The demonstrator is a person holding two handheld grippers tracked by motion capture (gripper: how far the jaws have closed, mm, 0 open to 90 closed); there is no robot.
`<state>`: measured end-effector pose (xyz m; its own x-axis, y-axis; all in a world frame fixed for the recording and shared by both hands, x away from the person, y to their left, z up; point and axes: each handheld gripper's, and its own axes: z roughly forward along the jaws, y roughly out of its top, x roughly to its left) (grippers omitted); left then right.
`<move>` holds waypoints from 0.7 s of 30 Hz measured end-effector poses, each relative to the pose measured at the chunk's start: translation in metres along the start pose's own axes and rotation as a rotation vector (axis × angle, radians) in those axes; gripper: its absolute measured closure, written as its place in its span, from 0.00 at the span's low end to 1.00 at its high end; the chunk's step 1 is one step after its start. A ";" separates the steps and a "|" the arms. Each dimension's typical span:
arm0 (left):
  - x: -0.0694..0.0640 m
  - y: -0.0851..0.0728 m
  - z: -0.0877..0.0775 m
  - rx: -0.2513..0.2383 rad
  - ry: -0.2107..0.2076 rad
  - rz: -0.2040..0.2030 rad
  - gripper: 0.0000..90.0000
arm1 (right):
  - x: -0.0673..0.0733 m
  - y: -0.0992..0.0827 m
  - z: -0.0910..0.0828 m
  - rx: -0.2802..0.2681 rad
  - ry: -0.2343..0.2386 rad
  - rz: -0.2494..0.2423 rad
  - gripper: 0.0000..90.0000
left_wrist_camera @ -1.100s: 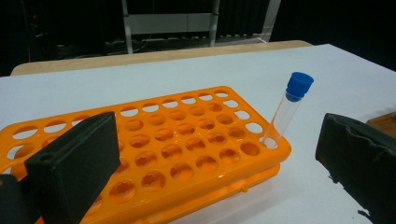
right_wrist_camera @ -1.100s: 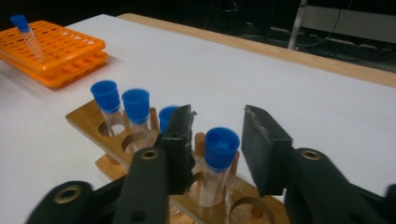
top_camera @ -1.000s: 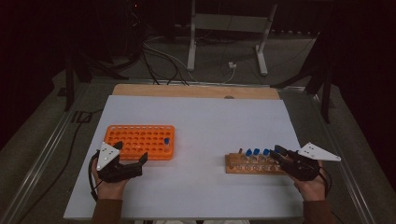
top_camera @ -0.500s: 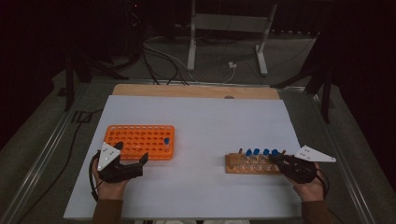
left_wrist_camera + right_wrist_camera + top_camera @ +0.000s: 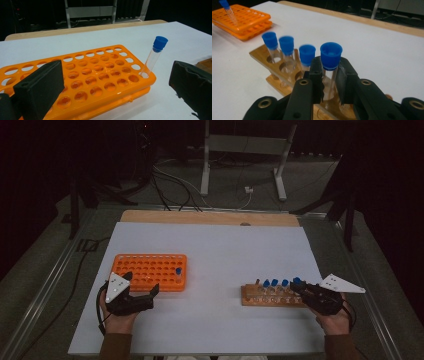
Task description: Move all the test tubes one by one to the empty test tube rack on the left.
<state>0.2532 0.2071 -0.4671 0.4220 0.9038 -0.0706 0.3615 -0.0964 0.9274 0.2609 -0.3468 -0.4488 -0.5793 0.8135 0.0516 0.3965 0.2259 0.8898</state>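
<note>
A wooden rack at the front right holds several blue-capped test tubes. My right gripper is at its right end, shut on the end tube. In the right gripper view the pads of that gripper press the glass just under the blue cap, and the tube stands in the wooden rack. Three more capped tubes stand beside it. An orange rack at the front left holds one capped tube in its right corner. My left gripper stands open at that rack's near edge, its jaws wide apart around the orange rack and the leaning tube.
A white sheet covers the table, with a wooden strip along the far edge. Cables and a metal stand lie on the dark floor beyond. The orange rack lies off to the left in the right gripper view.
The right gripper has shifted slightly left and down at the wooden rack's right end. The left hand has kept still.
</note>
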 end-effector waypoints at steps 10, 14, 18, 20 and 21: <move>-0.001 0.000 0.001 0.002 -0.003 0.001 0.01 | -0.002 0.013 -0.008 -0.011 0.000 0.002 0.85; -0.002 -0.001 0.002 0.004 -0.004 0.003 0.01 | -0.004 0.020 -0.012 -0.018 0.003 0.007 0.85; -0.002 -0.001 0.003 0.009 -0.003 0.010 0.01 | -0.003 0.026 -0.014 -0.035 0.009 0.004 0.85; -0.002 -0.001 0.003 0.010 -0.004 0.009 0.01 | -0.002 0.028 -0.014 -0.037 0.009 0.000 0.85; -0.002 -0.001 0.003 0.009 -0.003 0.009 0.01 | -0.002 0.030 -0.014 -0.040 0.007 -0.003 0.85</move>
<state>0.2544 0.2038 -0.4690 0.4280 0.9015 -0.0638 0.3652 -0.1079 0.9247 0.2635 -0.3493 -0.4159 -0.5860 0.8087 0.0518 0.3659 0.2071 0.9073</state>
